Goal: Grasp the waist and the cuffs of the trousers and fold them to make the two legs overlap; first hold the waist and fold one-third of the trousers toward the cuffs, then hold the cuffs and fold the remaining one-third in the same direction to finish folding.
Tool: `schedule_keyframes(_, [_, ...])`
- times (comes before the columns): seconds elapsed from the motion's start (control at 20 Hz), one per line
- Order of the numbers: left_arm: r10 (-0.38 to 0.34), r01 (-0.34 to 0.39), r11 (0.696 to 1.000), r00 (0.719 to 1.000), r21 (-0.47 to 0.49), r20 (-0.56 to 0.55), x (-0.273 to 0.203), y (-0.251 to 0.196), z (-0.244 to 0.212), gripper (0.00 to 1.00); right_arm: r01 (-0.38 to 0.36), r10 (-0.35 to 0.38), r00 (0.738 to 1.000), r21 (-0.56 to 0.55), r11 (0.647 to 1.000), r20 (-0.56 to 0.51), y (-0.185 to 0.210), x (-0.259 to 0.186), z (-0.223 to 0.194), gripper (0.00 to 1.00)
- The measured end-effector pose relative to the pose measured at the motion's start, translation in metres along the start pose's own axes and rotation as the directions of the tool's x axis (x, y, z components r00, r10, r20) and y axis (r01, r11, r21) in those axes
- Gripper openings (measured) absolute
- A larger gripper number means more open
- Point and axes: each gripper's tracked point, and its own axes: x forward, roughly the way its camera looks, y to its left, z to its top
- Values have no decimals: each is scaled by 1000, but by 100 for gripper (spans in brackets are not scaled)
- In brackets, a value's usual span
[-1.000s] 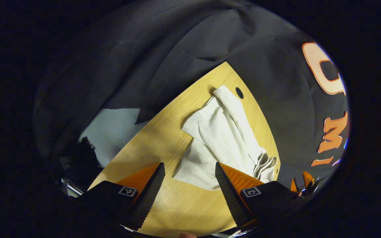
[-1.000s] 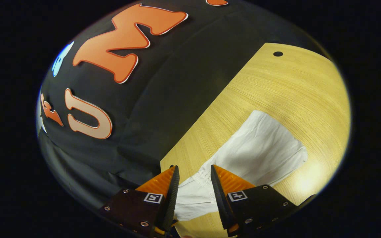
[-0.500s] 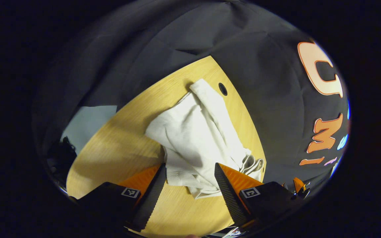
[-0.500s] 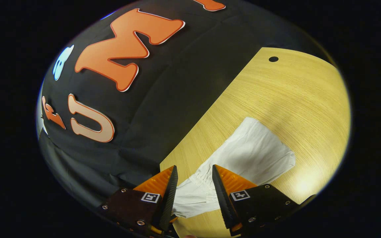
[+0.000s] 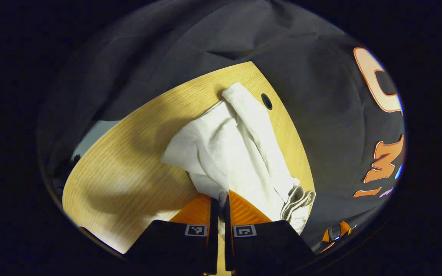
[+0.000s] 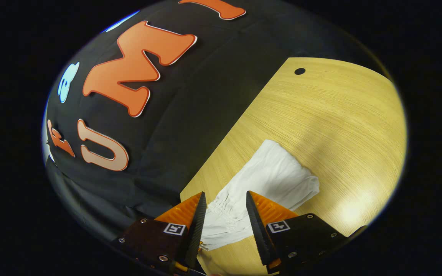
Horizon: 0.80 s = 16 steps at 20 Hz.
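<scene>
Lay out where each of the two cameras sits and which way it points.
Left gripper view: rides the left gripper, looking along its closed fingers, pinched on white trousers, across the wooden table toward the booth wall.
Right gripper view: rides the right gripper, looking along its spread fingers, with the gathered end of the trousers between them.
Shared: the trousers, the table and the wall.
</scene>
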Motion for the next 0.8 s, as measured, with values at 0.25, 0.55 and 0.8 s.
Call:
schedule_keyframes(0.25, [-24, 17, 997, 996, 69, 90, -23, -26, 8, 6, 17, -16, 1000, -36, 999, 16, -15, -10, 6, 63])
schedule_keyframes(0.55, [-67, 41, 987, 985, 158, 161, -54, -74, 13, 5, 22, -21, 1000, -94, 995, 13, -24, -16, 14, 76])
schedule_keyframes(0.8, [-110, 72, 982, 969, 176, 219, -76, -120, 12, 5, 36, -32, 999, -146, 989, 26, -38, -26, 34, 96])
